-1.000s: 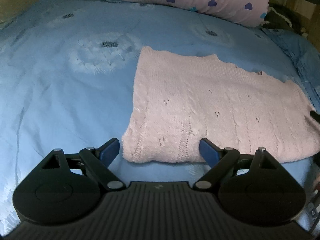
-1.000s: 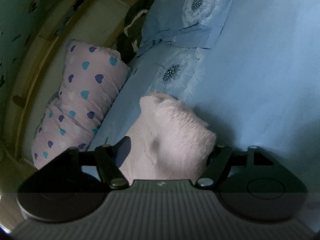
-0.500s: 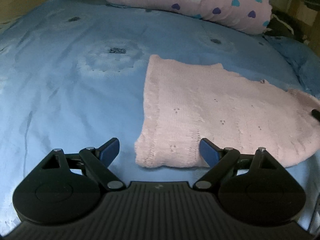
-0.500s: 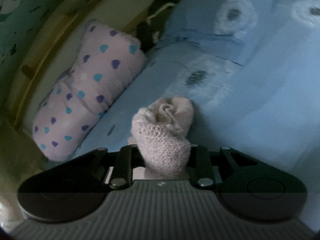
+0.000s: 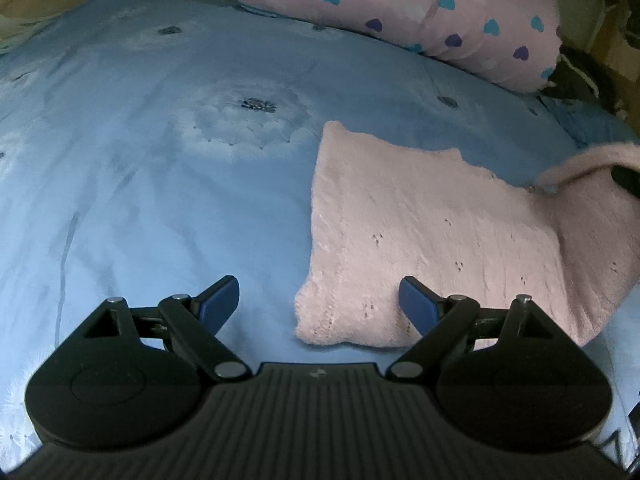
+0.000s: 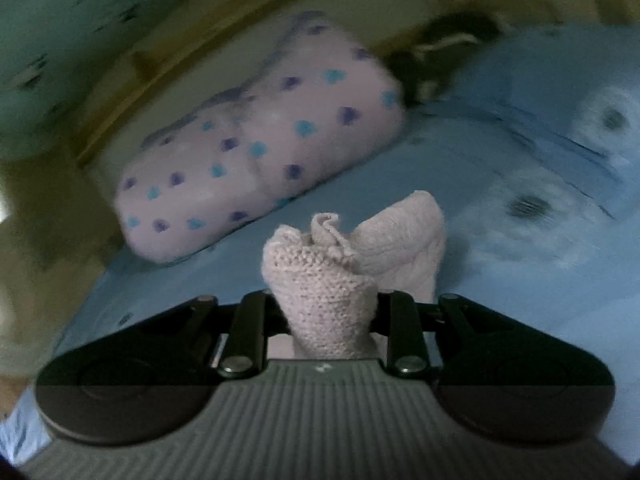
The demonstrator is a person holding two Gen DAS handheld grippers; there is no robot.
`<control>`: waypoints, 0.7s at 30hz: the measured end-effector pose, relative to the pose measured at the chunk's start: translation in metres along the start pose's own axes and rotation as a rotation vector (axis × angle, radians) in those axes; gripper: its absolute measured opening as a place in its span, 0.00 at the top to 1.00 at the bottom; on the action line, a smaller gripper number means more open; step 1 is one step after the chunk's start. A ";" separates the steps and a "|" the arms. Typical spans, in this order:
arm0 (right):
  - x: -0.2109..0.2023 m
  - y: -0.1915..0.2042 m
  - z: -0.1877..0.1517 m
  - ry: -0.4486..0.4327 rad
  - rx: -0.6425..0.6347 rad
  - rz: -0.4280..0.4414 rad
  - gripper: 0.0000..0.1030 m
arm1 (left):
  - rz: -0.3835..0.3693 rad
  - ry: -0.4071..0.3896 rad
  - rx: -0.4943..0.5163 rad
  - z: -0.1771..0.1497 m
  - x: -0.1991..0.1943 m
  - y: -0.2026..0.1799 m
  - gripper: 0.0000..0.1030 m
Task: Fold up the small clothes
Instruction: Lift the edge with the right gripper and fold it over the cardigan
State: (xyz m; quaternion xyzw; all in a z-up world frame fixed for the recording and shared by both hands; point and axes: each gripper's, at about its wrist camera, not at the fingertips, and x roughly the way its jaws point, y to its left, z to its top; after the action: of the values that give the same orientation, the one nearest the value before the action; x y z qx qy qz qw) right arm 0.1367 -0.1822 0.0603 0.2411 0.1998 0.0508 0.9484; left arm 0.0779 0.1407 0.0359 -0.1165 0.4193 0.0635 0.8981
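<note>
On my left camera, the left tool point(image 5: 318, 300) hangs above the bed point(image 5: 160, 200) with its blue pads spread wide and nothing between them. The pink knitted sweater point(image 5: 432, 240) lies mostly flat on the blue bedspread, its near left corner just ahead of the gap between the pads, not touched by either. At the right edge of that view one end of the sweater is pulled up off the bed into a raised fold.

On my right camera, the right tool point(image 6: 330, 320) is clenched on a bunched piece of that same sweater point(image 6: 324, 292); the knit bulges out forward between the two black fingers point(image 6: 248, 332), which press on it from both sides. That view is blurred. Beyond the sweater, a pink pillow with blue and purple hearts point(image 6: 260, 152) rests at the far side of the bed, also seen on my left camera point(image 5: 420, 8).
</note>
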 end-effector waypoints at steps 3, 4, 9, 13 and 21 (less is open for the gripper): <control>0.000 0.032 -0.006 -0.001 -0.078 0.079 0.75 | 0.003 -0.004 -0.017 0.001 -0.001 0.005 0.13; 0.000 0.043 -0.011 -0.005 -0.121 0.106 0.75 | 0.007 -0.007 -0.025 0.001 -0.002 0.007 0.13; 0.013 0.080 -0.064 0.086 -0.376 0.211 0.75 | 0.019 -0.019 -0.051 0.003 -0.006 0.014 0.13; 0.028 0.077 -0.100 0.208 -0.389 0.203 0.75 | 0.020 -0.026 -0.061 0.005 -0.008 0.018 0.13; 0.032 0.066 -0.081 0.238 -0.204 0.222 0.75 | 0.004 -0.021 -0.072 0.004 -0.009 0.020 0.13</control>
State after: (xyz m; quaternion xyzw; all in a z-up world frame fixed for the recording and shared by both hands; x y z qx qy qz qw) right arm 0.1332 -0.0823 0.0156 0.1567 0.2768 0.2031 0.9261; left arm 0.0708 0.1614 0.0423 -0.1474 0.4073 0.0816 0.8976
